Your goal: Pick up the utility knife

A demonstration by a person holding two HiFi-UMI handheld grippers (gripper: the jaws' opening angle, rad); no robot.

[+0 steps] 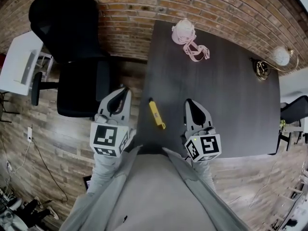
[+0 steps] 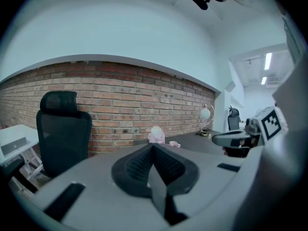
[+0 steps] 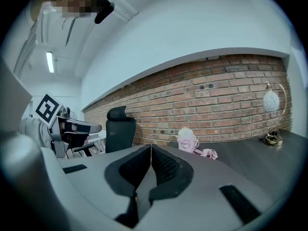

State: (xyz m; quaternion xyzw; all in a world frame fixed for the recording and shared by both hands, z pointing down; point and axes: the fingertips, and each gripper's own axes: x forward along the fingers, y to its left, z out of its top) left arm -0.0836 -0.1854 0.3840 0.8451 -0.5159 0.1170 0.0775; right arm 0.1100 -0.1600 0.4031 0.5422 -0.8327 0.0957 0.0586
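The person's grey top (image 1: pixel 144 191) fills the foreground. Past it, the yellow utility knife (image 1: pixel 156 114) lies flat on the dark table (image 1: pixel 216 95), between the two grippers and touched by neither. The left gripper (image 1: pixel 123 89) is near the knife's left, jaws pressed together and empty. The right gripper (image 1: pixel 188 102) is near its right, likewise closed on nothing. Well beyond the knife sit a pink object (image 1: pixel 184 32) and a lamp (image 1: pixel 280 57).
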